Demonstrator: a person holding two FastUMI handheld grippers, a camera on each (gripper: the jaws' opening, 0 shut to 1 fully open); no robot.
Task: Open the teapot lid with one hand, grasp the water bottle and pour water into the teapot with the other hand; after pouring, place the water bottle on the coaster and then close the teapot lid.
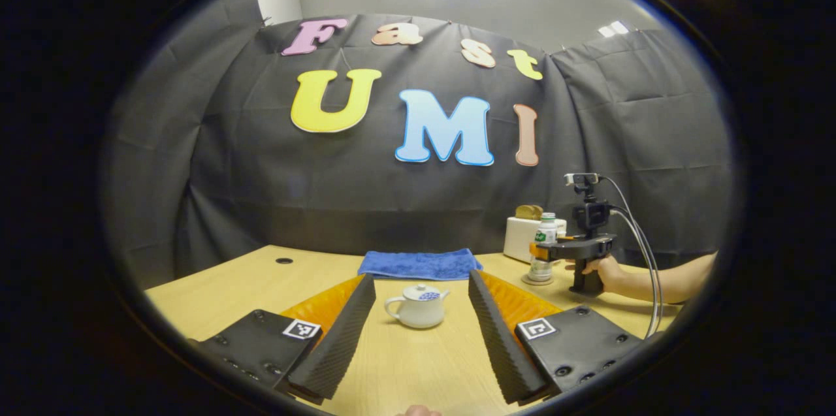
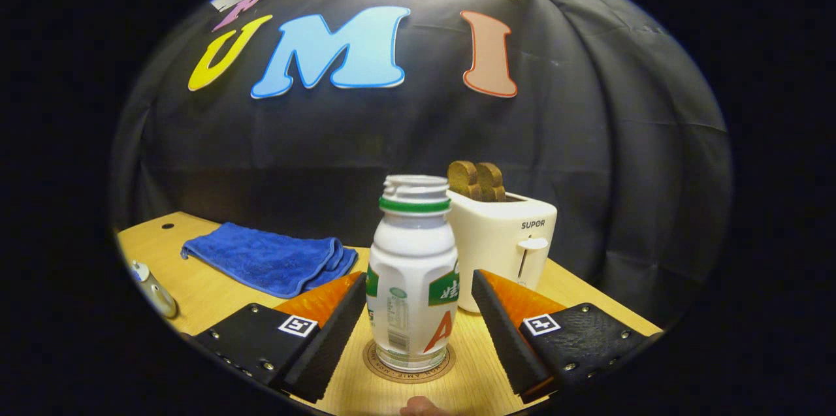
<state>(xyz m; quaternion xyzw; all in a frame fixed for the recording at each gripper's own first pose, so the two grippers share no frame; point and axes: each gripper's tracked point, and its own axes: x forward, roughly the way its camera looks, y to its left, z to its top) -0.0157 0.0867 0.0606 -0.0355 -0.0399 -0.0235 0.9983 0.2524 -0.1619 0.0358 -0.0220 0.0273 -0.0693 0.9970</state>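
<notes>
A small white teapot (image 1: pixel 418 306) with its lid (image 1: pixel 422 294) on stands on the wooden table, ahead of and between the fingers of my left gripper (image 1: pixel 421 337), which is open and holds nothing. The white water bottle (image 2: pixel 413 272) with a green neck ring stands upright on the round coaster (image 2: pixel 408 366). My right gripper (image 2: pixel 418 331) is open, with one finger on each side of the bottle's lower body and a small gap on the right. From the left gripper view, the bottle (image 1: pixel 543 246) and the right gripper (image 1: pixel 555 250) show at the far right, a hand holding the grip.
A folded blue towel (image 1: pixel 418 264) lies behind the teapot near the black wall. A white toaster (image 2: pixel 503 240) with two slices of bread stands just behind the bottle. The teapot's edge (image 2: pixel 153 292) shows at the far left of the right gripper view.
</notes>
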